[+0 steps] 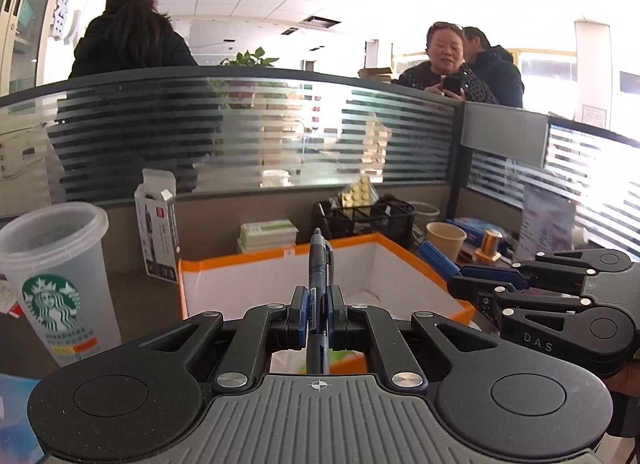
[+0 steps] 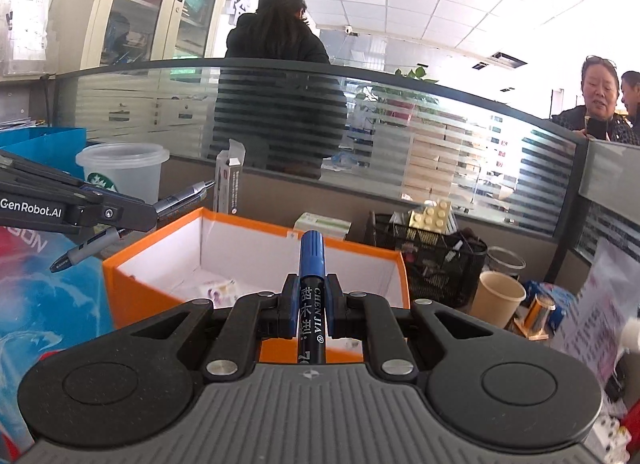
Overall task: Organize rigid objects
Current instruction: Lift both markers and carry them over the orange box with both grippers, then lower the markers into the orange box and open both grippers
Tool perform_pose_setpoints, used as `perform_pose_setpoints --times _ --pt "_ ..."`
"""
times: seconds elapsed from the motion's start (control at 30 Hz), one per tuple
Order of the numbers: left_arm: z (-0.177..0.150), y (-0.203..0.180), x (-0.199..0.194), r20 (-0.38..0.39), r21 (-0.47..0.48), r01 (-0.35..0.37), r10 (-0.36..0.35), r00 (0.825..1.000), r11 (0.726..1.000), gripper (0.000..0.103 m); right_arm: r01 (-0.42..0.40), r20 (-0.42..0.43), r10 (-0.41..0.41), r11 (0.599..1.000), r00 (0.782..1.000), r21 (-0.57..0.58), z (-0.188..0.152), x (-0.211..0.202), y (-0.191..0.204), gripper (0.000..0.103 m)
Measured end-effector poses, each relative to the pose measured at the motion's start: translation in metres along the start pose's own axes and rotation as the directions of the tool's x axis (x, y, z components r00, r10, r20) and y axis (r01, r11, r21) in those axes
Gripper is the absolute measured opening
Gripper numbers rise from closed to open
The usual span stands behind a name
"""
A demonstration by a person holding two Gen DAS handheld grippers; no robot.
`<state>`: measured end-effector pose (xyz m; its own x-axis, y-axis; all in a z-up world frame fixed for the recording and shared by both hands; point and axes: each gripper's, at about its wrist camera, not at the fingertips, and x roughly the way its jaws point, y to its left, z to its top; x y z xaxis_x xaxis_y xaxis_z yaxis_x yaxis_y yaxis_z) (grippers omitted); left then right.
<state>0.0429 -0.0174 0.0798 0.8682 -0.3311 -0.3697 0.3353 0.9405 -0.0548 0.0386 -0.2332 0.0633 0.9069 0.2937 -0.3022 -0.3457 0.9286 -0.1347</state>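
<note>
My left gripper is shut on a dark blue pen that points forward and up, held above the near edge of an open orange box with a white inside. My right gripper is shut on a blue-capped black marker, also above the orange box. In the left wrist view the right gripper reaches in from the right. In the right wrist view the left gripper comes in from the left with the pen in it.
A Starbucks cup stands at left, a small open carton behind the box. A black mesh organizer with a yellow brick, a paper cup and a copper spool sit at right. A glass partition closes the back.
</note>
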Motion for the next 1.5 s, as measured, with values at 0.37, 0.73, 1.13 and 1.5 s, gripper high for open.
perform_pose_setpoints --times 0.37,0.73,1.13,1.5 --pt "0.02 0.017 0.035 0.008 -0.022 -0.018 0.018 1.0 1.0 0.007 -0.018 0.006 0.018 1.0 1.0 0.005 0.022 0.043 -0.016 0.012" --pt "0.009 0.036 0.08 -0.08 -0.075 -0.014 0.008 0.997 0.997 0.007 -0.076 -0.051 0.078 0.996 0.996 0.036 0.021 0.092 -0.017 0.012" --pt "-0.01 0.043 0.116 -0.176 -0.112 -0.009 -0.011 0.984 0.994 0.007 -0.121 -0.139 0.126 0.992 0.982 0.043 0.008 0.134 -0.003 0.012" --pt "-0.016 0.044 0.126 -0.214 -0.113 -0.006 -0.018 0.977 0.994 0.007 -0.127 -0.193 0.132 0.991 0.972 0.041 -0.001 0.15 0.004 0.012"
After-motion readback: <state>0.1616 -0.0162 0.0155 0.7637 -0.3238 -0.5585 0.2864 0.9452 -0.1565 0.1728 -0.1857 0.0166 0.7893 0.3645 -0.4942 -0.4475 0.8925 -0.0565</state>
